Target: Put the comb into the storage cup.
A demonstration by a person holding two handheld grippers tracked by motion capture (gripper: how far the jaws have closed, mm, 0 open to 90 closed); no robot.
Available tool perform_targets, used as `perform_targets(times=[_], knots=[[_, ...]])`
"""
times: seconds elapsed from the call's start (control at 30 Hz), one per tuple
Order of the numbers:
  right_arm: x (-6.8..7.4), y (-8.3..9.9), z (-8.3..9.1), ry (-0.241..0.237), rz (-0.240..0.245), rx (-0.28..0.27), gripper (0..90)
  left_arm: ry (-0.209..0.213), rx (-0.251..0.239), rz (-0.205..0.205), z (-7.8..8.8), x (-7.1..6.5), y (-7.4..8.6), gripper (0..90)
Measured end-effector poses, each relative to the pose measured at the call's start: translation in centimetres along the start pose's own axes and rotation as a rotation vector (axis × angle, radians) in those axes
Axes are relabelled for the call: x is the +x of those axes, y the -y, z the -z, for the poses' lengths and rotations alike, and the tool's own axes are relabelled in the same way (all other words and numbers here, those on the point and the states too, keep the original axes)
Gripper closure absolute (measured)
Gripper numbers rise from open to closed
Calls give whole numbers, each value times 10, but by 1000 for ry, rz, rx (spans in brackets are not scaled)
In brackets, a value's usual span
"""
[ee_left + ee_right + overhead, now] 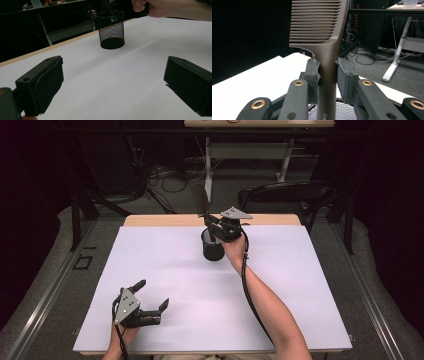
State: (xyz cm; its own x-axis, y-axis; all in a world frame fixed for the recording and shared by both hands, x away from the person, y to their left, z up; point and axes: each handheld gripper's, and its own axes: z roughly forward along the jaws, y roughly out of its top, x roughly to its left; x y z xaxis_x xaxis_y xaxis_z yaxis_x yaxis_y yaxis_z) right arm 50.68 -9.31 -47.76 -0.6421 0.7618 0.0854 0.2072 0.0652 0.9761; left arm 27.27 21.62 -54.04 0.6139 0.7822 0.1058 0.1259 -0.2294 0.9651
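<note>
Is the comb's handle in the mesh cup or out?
In: the comb runs down into the mesh cup, right gripper clamping it.

A dim room: grey floor, tangled cables, a black chair behind the white-covered table, another desk beyond.

A white sheet covers the wooden table, whose bare edge shows along the far side. Behind it stands a dark folding chair on grey floor. Black cables lie tangled on the floor near a white desk leg. A second light tabletop sits at the far end
</note>
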Motion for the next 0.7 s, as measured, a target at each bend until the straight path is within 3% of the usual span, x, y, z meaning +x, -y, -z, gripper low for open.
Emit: perform_targets(times=[0.7], knots=[[0,12,0,-1,-3,23,727,2,2,-1,-1,0,0,26]])
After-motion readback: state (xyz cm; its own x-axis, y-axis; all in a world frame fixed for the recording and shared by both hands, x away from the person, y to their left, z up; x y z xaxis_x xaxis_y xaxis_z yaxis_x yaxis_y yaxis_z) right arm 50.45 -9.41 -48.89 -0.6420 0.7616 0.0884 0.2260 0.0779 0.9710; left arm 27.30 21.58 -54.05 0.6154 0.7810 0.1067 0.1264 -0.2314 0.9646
